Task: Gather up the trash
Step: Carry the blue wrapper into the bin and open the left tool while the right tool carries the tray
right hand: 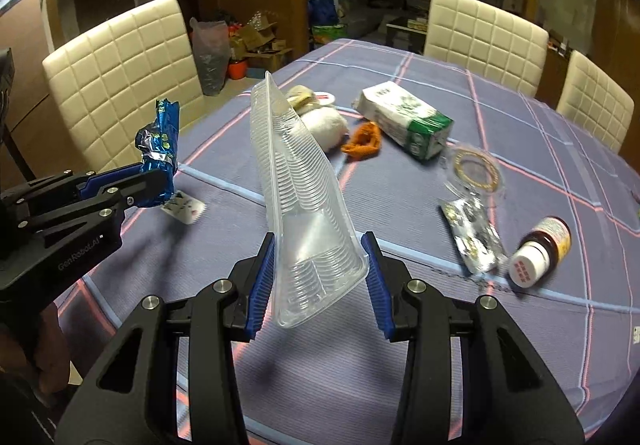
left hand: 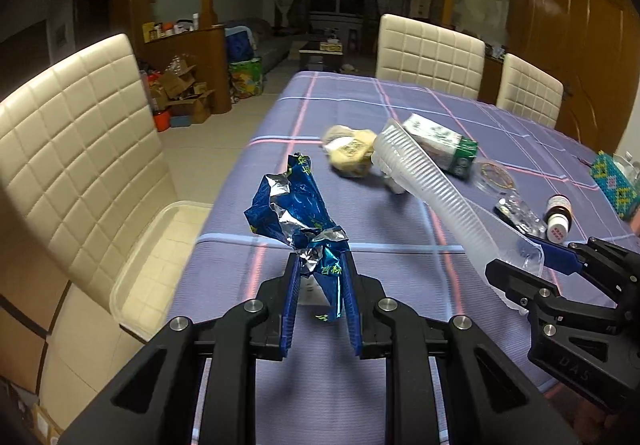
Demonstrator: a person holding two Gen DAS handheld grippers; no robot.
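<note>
My left gripper (left hand: pixel 320 265) is shut on a crumpled blue foil wrapper (left hand: pixel 292 205) and holds it above the table's left edge; it also shows in the right wrist view (right hand: pixel 158 137). My right gripper (right hand: pixel 320 245) is shut on a squashed clear ribbed plastic cup (right hand: pixel 296 181), held up over the table; the cup also shows in the left wrist view (left hand: pixel 432 185). On the purple checked tablecloth (right hand: pixel 400 205) lie a green-white carton (right hand: pixel 404 119), a white wad (right hand: pixel 324 127), orange peel (right hand: pixel 362 141), a foil packet (right hand: pixel 472 237) and a brown medicine bottle (right hand: pixel 540 251).
A clear plastic bin (left hand: pixel 160 265) sits on the cream chair (left hand: pixel 72 149) left of the table. More cream chairs (left hand: pixel 430 55) stand at the far side. A round clear lid (right hand: pixel 478 167) and a small card (right hand: pixel 184 207) lie on the cloth. A beaded box (left hand: pixel 614 181) is at right.
</note>
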